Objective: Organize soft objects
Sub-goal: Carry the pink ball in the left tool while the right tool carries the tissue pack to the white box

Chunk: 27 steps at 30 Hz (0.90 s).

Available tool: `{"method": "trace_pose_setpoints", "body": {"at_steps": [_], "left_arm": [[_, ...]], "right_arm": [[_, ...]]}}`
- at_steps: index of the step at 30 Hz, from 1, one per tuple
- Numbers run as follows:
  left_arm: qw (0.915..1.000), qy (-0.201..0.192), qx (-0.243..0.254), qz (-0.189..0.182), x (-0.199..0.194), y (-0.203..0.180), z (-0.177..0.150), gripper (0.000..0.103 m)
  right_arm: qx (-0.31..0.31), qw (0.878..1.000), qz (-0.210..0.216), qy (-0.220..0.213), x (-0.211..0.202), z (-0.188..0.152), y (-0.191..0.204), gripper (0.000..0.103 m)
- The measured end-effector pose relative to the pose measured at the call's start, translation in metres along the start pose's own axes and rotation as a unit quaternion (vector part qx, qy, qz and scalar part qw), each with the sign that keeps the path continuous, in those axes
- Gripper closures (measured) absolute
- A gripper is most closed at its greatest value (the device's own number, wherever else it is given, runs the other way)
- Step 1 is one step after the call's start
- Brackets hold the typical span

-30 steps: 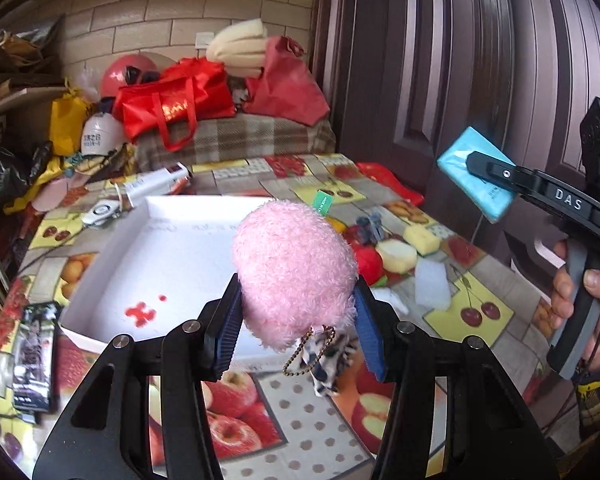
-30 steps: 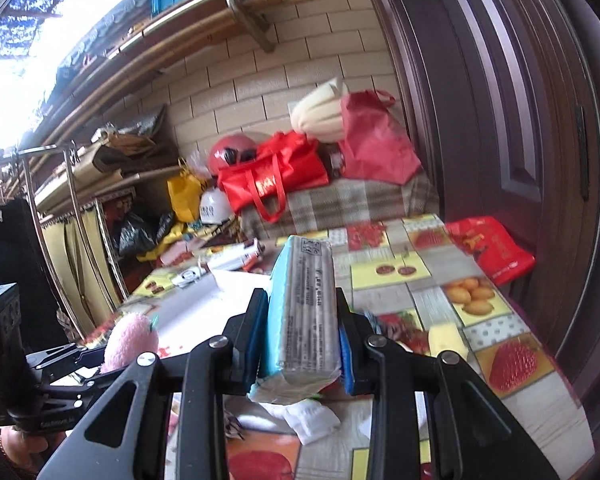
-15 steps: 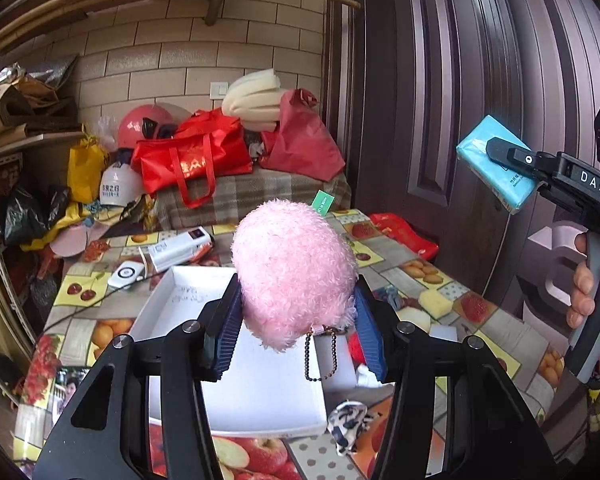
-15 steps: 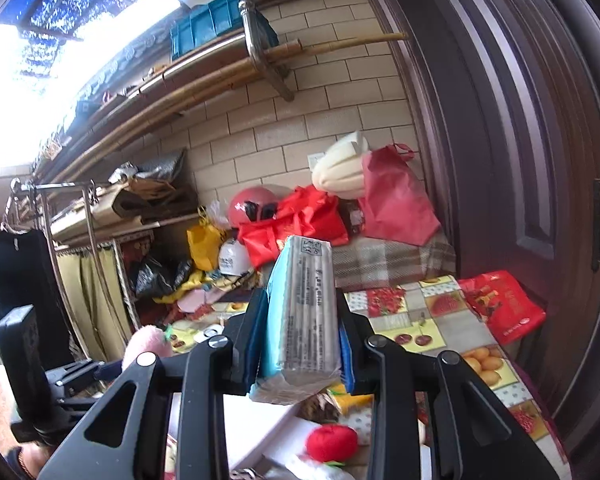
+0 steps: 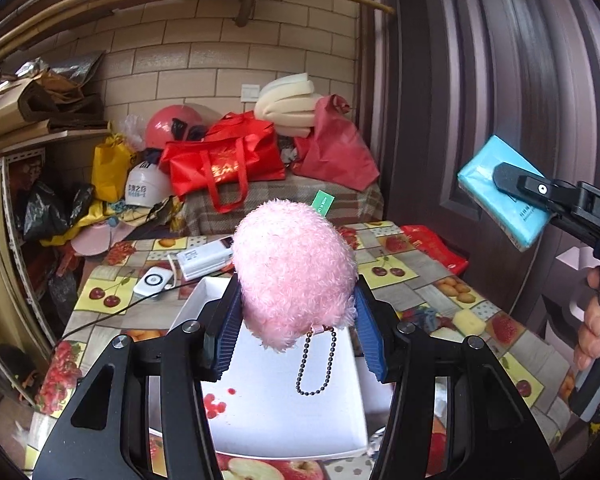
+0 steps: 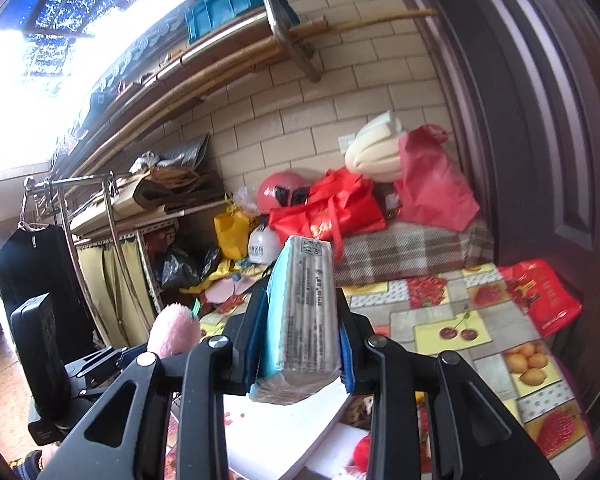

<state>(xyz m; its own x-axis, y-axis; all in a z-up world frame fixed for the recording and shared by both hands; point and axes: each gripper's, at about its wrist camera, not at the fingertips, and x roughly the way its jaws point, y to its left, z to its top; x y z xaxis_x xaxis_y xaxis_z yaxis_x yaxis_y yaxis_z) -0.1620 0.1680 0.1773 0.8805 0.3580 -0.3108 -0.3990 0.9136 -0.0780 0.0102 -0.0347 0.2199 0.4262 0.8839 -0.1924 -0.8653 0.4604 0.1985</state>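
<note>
Two tongs (image 5: pixel 296 320) (image 6: pixel 300 344) clench pink plush (image 5: pixel 294 270) and tissue pack (image 6: pixel 304 312); only left view shows its bead chain (image 5: pixel 316 364)

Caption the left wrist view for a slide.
Left gripper holds a pink plush above the white tray; right gripper holds a blue tissue pack alongside.

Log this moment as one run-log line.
left gripper: shut on fluffy pink plush keychain | right gripper: shut on blue tissue pack | both above white tray

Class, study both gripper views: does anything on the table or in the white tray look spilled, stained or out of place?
Yes. The white tray has small red spots scattered near its front left corner, like drips or a stain. What they are cannot be told.
</note>
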Motion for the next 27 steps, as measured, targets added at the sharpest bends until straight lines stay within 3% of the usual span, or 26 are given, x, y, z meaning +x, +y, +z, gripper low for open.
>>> {"method": "trace_pose_setpoints", "body": {"at_steps": [16,23,27], "left_arm": [[0.994,0.066,-0.04,0.077,0.083,0.057,-0.022,0.051],[0.9893,0.097,-0.064,0.087,0.105,0.076,-0.044,0.051],[0.9883,0.103,-0.068,0.09,0.109,0.082,-0.049,0.051]], "right_arm": [[0.002,0.99,0.012,0.137,0.103,-0.05,0.024,0.072],[0.011,0.981,0.003,0.195,0.139,-0.086,0.027,0.072],[0.016,0.979,-0.001,0.205,0.145,-0.092,0.025,0.072]]}}
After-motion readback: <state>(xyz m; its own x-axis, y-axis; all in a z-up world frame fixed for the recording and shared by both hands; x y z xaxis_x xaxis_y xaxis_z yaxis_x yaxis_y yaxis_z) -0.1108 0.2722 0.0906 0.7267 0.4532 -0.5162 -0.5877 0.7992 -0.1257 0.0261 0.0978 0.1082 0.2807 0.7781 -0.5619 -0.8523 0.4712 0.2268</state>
